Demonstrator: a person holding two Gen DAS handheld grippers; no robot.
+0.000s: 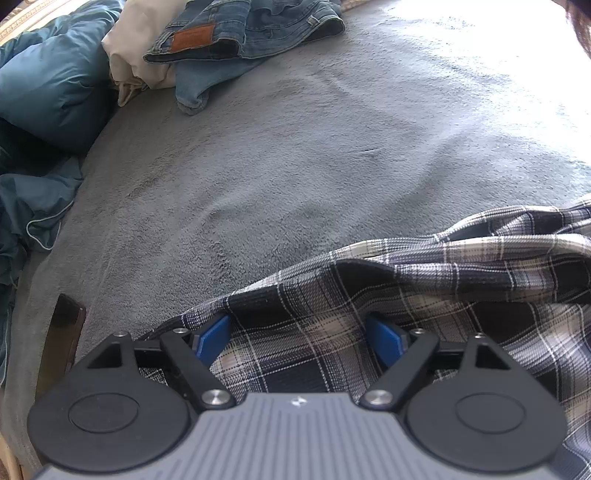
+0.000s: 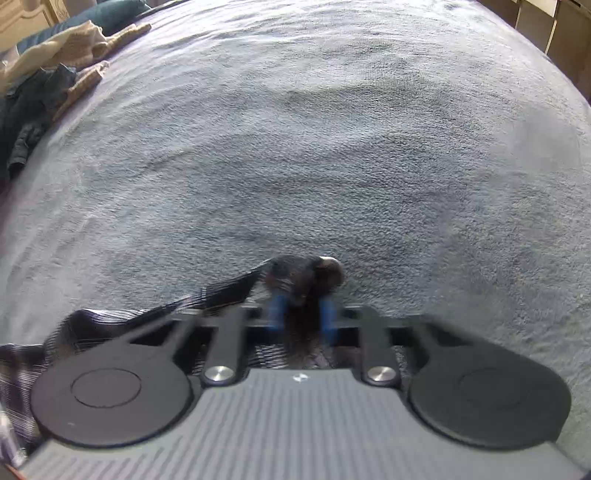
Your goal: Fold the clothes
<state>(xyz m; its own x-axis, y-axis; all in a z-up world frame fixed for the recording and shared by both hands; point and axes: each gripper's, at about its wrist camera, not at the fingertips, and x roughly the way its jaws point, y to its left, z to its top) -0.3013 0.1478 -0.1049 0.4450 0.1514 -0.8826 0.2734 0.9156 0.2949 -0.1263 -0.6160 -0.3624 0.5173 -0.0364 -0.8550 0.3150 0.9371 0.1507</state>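
Observation:
A dark blue and cream plaid shirt (image 1: 424, 302) lies rumpled on the grey bed cover (image 1: 295, 166). My left gripper (image 1: 301, 332) is open, its blue pads (image 1: 210, 339) spread wide with the shirt's edge lying over and between them. In the right wrist view, which is blurred by motion, my right gripper (image 2: 301, 314) is shut on a bunched dark corner of the plaid shirt (image 2: 299, 275) just above the bed cover (image 2: 332, 147); the rest of the shirt trails off to the lower left (image 2: 110, 317).
Blue jeans (image 1: 240, 33) lie on a cream garment (image 1: 136, 51) at the far left of the bed, beside teal bedding (image 1: 48, 85). A dark wooden post (image 1: 62, 339) stands at the near left edge. More clothes (image 2: 44, 85) lie far left in the right wrist view.

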